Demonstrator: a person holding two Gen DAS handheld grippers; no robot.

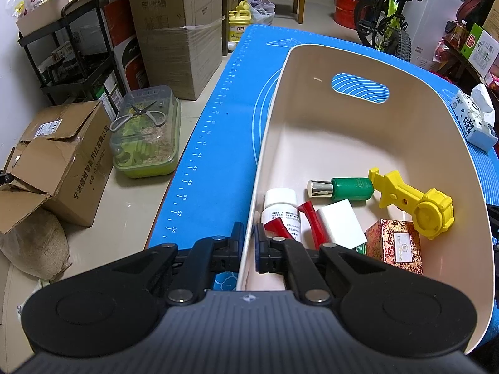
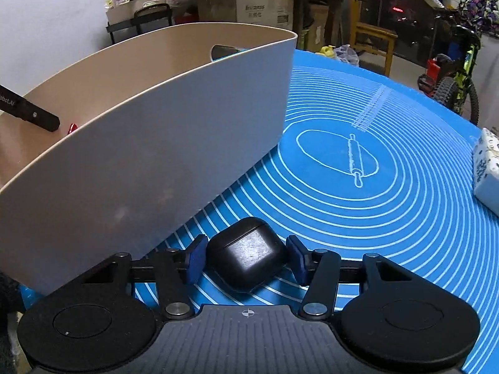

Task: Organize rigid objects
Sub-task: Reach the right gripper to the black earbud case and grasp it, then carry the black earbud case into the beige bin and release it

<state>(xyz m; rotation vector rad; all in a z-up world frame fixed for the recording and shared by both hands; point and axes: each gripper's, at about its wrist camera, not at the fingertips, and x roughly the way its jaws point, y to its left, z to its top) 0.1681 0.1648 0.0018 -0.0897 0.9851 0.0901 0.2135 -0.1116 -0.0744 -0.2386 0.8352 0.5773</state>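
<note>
Earbud case (image 2: 246,254), black and closed, lies on the blue mat (image 2: 389,187) just beside the outer wall of the cream bin (image 2: 149,143). It sits between the 2 blue pads (image 2: 196,258) of the right gripper (image 2: 246,257). The left pad looks to touch the case's side, while a sliver of gap shows at the right pad, so the jaws bracket the case without clearly pinching it.

The left gripper (image 1: 248,243) is clenched on the bin's near wall (image 1: 249,218), 1 finger outside the rim and 1 inside. In the bin lie a white pill bottle (image 1: 280,207), a red clip (image 1: 308,222), a white block (image 1: 341,222), a green bottle with a silver cap (image 1: 343,188), a yellow plastic tool (image 1: 414,204) and a patterned red box (image 1: 394,244), all gathered at the near end. The far end of the bin floor is bare, below an oval handle hole (image 1: 360,88).

A tissue pack (image 2: 486,168) rests on the mat's right edge, well apart from the case.
</note>
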